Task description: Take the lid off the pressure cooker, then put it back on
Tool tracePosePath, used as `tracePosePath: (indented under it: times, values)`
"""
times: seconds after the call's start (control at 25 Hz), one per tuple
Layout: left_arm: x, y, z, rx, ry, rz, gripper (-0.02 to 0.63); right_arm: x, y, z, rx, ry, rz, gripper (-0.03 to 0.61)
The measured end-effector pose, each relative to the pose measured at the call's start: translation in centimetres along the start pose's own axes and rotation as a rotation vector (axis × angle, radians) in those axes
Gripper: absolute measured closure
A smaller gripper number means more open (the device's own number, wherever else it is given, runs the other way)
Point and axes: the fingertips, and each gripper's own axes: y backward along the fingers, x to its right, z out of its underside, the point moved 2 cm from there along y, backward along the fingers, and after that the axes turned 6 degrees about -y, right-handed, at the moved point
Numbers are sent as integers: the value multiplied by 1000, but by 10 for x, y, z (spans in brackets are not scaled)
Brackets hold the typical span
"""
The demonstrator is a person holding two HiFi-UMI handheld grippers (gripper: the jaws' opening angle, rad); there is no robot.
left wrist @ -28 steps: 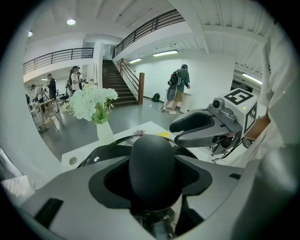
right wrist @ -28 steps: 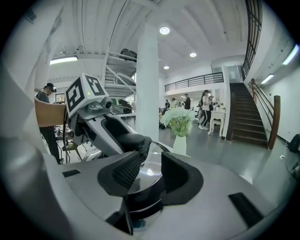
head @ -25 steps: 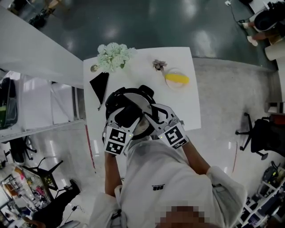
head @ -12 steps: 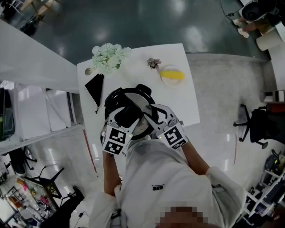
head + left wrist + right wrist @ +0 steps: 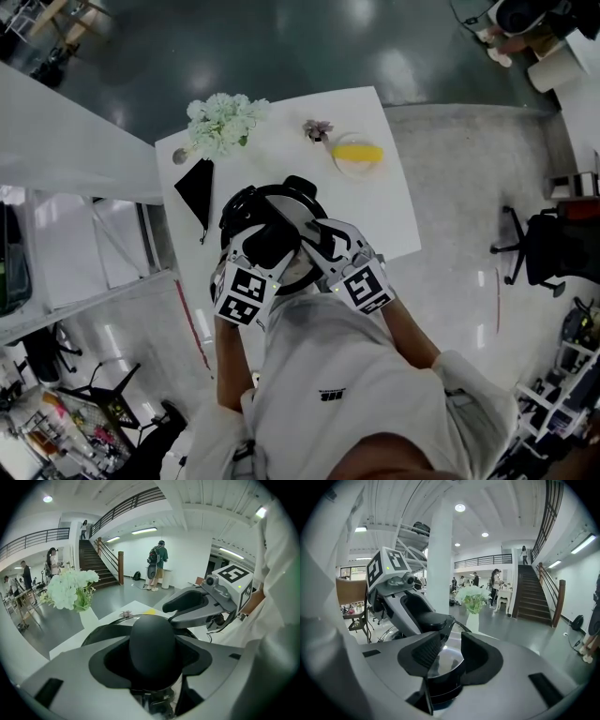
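Left gripper [image 5: 152,660]: clenched on the cooker's black rounded plastic handle [image 5: 152,637]. Right gripper [image 5: 449,654]: jaws hug a steel-topped black cylindrical part [image 5: 444,667], apparently gripping it. The steel pressure cooker with black handles [image 5: 251,202] sits at the near edge of the white table [image 5: 375,216], with the steel lid [image 5: 305,214] seated. That means either lift-off not yet done or lid already refitted; can't tell which. White flower bunch [image 5: 220,122] at far edge.
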Motion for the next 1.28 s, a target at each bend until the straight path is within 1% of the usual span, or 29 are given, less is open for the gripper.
tracePosePath:
  times: [0.52, 0.92, 1.12, 1.28]
  values:
    - [1, 2, 0, 0, -87, 90, 328, -8, 3, 2, -3, -37, 103, 437]
    - [3, 2, -1, -7, -99, 97, 328, -9, 14, 1, 4, -55, 192, 439]
    - [5, 4, -2, -4, -110, 98, 328, -9, 15, -2, 10, -50, 208, 439]
    - [4, 7, -6, 9, -100, 108, 328, -8, 14, -6, 17, -48, 215, 440]
